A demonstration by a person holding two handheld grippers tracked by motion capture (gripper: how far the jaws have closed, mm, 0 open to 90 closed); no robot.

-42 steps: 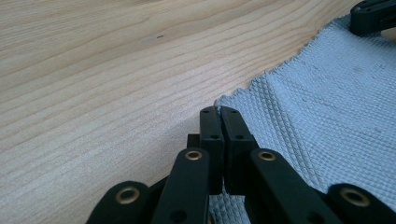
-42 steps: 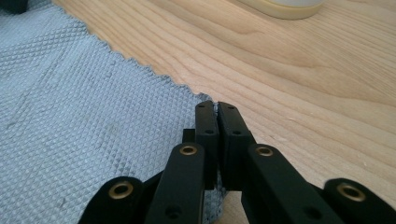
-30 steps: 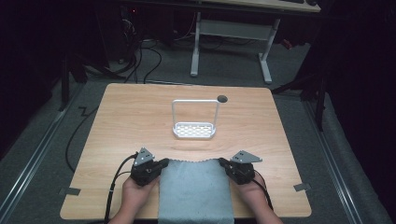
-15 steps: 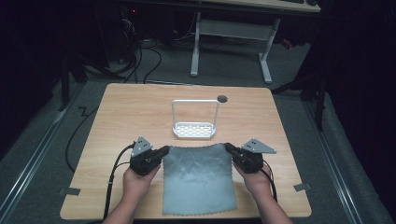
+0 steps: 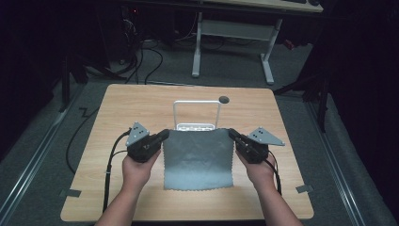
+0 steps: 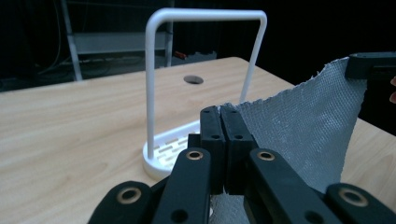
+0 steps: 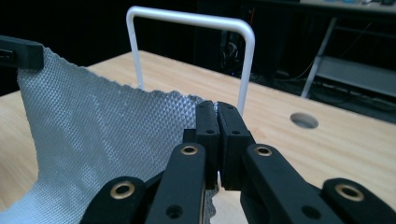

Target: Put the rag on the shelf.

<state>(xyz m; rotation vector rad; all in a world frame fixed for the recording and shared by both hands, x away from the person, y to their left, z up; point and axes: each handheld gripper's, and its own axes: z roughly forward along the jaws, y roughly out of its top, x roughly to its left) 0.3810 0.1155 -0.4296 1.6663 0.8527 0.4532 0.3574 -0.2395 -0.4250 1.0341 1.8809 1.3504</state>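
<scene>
Both grippers are clamped on the far corners of the grey cloth (image 5: 198, 157) — the left gripper (image 5: 162, 136) with jaws pressed together on the left corner, the right gripper (image 5: 231, 133) likewise on the right. The cloth hangs lifted between them just in front of the white rack (image 5: 197, 114), its near edge trailing on the wooden table (image 5: 117, 103).

Judging by this, the step is draping the cloth over the rack's top bar. To do it well, keep both corners level and the far edge taut, lift it higher than the bar, carry it across squarely, and lower only once the cloth is roughly halfway over so it does not slide back.

The cloth is thin and limp, with a fine diamond weave and pinked, zigzag edges. The rack is smooth white — a slim rounded hoop rising from a slotted base. Beyond the rack, a round hole (image 5: 224, 99) pierces the tabletop.
</scene>
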